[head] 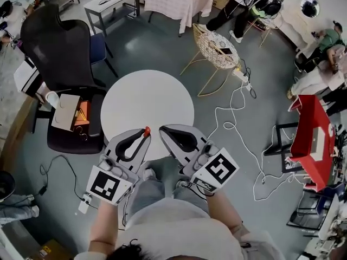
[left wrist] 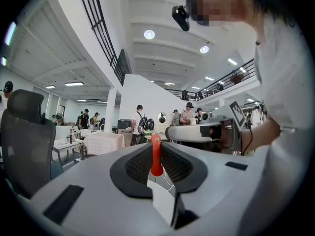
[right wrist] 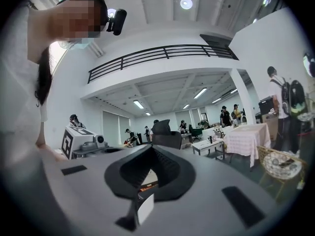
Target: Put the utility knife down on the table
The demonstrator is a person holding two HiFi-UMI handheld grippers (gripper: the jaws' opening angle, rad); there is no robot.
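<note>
A slim orange-red utility knife (head: 146,130) is clamped upright between the jaws of my left gripper (head: 144,136), with its end poking out past the tips. In the left gripper view the knife (left wrist: 156,154) stands in the middle of the jaw opening, and the left gripper (left wrist: 156,142) is shut on it. Both grippers hover over the near edge of the round white table (head: 146,104). My right gripper (head: 163,129) is just right of the left one. Its jaws meet with nothing between them, as the right gripper view also shows for the right gripper (right wrist: 151,148).
A black office chair (head: 59,47) and a dark seat holding papers (head: 69,112) stand left of the table. A gold wire chair (head: 218,49) is at the back right. White cables (head: 238,126) trail over the floor on the right. A red cart (head: 314,134) is further right.
</note>
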